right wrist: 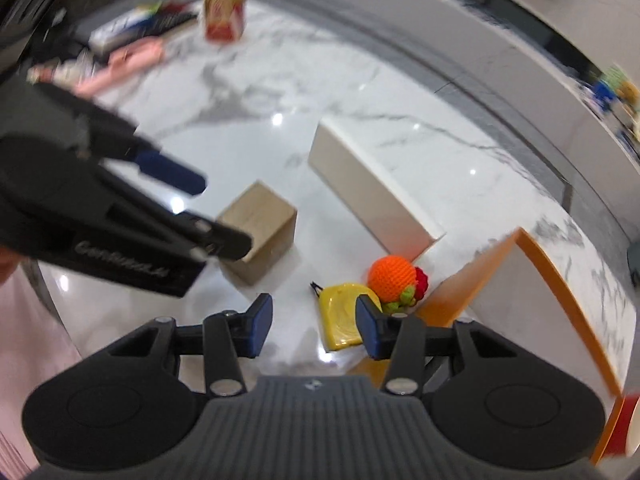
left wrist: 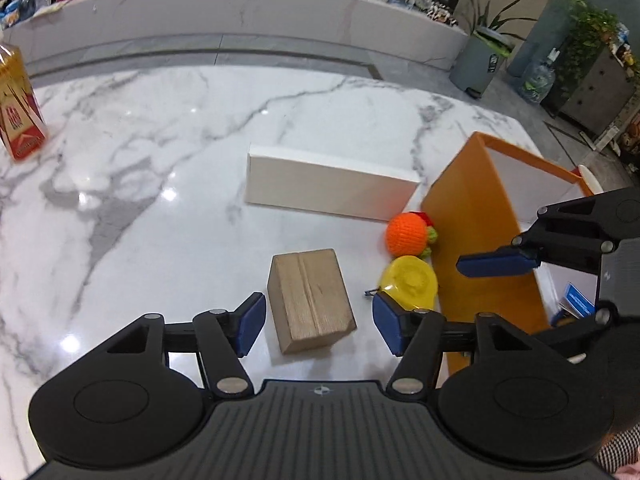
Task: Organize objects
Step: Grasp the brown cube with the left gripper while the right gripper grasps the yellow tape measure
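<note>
The left gripper (left wrist: 319,324) hangs over the marble counter (left wrist: 160,152) with its jaws wide apart. A wooden block (left wrist: 312,300) lies on the counter between the 2 blue pads (left wrist: 251,324), which do not press on it; the block sits closer to the left pad, with clear counter showing on both sides.

Just beyond the right pad of that gripper sits a yellow toy (left wrist: 410,282), and past it an orange knitted ball (left wrist: 408,234) with a green and red bit at its side. A long white box (left wrist: 328,184) lies farther ahead of the jaws. To their right stands an orange bin (left wrist: 476,216) with a white inside, its near wall close to the ball and the yellow toy.

The right gripper (right wrist: 314,326) has its jaws partly open and holds nothing. Bare counter shows between its pads, and the yellow toy (right wrist: 340,320) lies just at the right pad, partly hidden behind it; whether they touch cannot be told. The knitted ball (right wrist: 392,274) sits just past that. In the right wrist view the left gripper reaches in from the left, over the wooden block (right wrist: 260,228). A red and gold carton (right wrist: 224,8) stands far ahead, well apart from everything else.
</note>
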`<state>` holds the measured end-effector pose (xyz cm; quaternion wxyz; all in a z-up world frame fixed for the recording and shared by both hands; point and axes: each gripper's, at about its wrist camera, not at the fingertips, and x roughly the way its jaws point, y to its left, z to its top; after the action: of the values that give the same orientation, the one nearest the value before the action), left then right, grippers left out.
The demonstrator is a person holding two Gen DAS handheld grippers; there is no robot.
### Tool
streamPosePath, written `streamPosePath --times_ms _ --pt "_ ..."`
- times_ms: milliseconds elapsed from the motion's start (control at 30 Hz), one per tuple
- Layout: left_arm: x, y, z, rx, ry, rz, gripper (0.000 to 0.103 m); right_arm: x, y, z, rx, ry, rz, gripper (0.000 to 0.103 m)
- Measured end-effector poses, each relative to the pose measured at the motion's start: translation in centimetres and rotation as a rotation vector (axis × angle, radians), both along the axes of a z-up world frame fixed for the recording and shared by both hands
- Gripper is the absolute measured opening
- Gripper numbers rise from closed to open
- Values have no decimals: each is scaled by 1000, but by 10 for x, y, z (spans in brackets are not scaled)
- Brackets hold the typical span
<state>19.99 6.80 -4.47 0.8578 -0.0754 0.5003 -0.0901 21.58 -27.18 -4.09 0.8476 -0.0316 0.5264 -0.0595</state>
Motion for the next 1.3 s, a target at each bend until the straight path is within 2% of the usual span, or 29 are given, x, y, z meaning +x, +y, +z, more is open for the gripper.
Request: streamPosePath --times_ms 200,300,400,600,733,900,1000,1100,1200,1300 --pt "15 -3 -22 -9 55 5 68 25 -8 -27 -43 131 84 48" --pt "18 -4 -27 2 54 -4 58 34 -10 -34 -61 175 110 49" --pt "17 -1 -26 2 42 -13 57 45 -11 -43 -77 235 126 55" --pt "12 12 -24 20 24 -8 57 66 -16 -66 -104 391 147 57" --pt "9 21 -24 12 19 -8 56 78 -24 -74 -79 446 129 59" --pt "7 25 -25 -1 22 -16 56 89 -33 -80 -31 477 76 60" --pt "5 26 -24 0 23 -22 56 90 -33 -80 -46 474 55 53" --pt "2 27 -24 -3 18 -22 56 85 -31 -77 -11 456 47 53" --pt "-6 27 -19 -9 -4 -33 56 79 -26 -67 -2 419 49 52" --pt "-15 25 -5 -18 -31 -48 56 70 -22 -43 26 362 43 52"
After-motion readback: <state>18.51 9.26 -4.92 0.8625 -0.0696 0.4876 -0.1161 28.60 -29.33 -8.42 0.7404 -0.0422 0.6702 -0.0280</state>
